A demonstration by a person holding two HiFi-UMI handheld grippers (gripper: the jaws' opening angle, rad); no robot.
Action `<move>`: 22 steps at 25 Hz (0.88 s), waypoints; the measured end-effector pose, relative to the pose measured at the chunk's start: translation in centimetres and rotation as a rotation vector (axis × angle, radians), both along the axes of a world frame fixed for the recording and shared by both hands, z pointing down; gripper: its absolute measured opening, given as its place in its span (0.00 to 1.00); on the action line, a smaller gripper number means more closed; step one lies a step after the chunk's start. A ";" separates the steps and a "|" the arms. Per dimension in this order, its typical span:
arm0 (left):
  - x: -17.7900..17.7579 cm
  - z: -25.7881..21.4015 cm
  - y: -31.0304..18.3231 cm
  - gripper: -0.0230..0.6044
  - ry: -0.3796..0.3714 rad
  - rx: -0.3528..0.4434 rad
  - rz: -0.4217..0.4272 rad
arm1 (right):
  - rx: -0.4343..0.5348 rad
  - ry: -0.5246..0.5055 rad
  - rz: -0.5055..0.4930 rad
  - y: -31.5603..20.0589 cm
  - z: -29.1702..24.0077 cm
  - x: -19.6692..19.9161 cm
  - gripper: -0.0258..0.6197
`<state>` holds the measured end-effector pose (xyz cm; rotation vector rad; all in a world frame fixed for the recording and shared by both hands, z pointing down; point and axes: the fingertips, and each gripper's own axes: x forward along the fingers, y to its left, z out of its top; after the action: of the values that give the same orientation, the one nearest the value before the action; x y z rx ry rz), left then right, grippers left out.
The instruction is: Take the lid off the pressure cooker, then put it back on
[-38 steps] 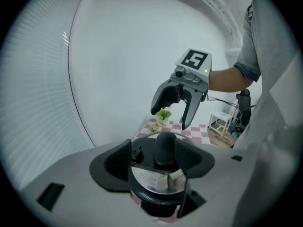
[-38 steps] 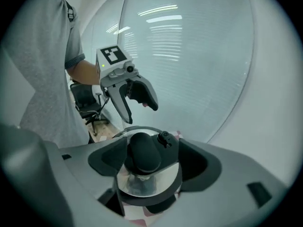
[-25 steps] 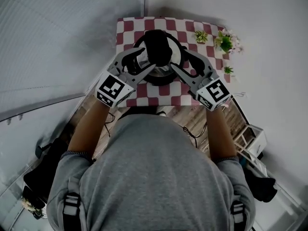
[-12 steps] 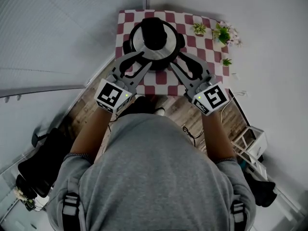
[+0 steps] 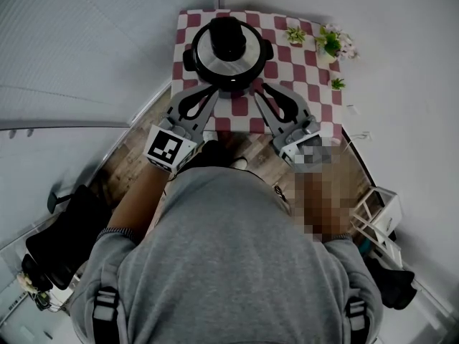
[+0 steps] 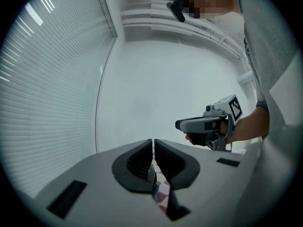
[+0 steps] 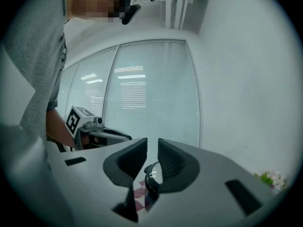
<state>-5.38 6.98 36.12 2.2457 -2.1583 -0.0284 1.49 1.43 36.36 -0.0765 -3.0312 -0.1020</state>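
Note:
The pressure cooker (image 5: 229, 56) stands on the checkered table (image 5: 287, 63), its steel lid with the black knob (image 5: 226, 38) seated on top. Both grippers hover over the table's near edge, short of the cooker and apart from it. My left gripper (image 5: 213, 92) (image 6: 153, 143) is shut with nothing between its pads. On my right gripper (image 5: 258, 88) (image 7: 152, 143) the jaws are closing, with a narrow gap left and nothing in it. Through that gap a bit of the cooker (image 7: 154, 176) shows in the right gripper view.
Small potted plants and flowers (image 5: 330, 45) stand along the table's right edge. A white rack (image 5: 376, 210) sits on the wooden floor at the right, and a dark chair or bag (image 5: 72, 242) at the left. Walls close in behind and beside the table.
Both grippers have drawn back from the cooker's sides toward the person, and their jaws have narrowed. The lid has stayed on the cooker.

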 end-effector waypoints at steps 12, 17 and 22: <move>2.9 1.0 1.4 0.06 -0.006 0.006 0.017 | -0.003 -0.005 0.055 0.9 1.7 3.2 0.05; 2.8 1.1 1.9 0.06 -0.033 0.013 -0.006 | -0.008 -0.015 0.085 0.0 1.7 3.8 0.05; 2.2 0.8 2.4 0.06 -0.020 0.016 -0.039 | -0.008 -0.025 0.095 -0.2 1.3 4.1 0.05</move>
<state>-3.19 9.35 36.96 2.2216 -2.2198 -0.0241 5.57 1.21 37.64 0.0690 -3.0537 -0.0836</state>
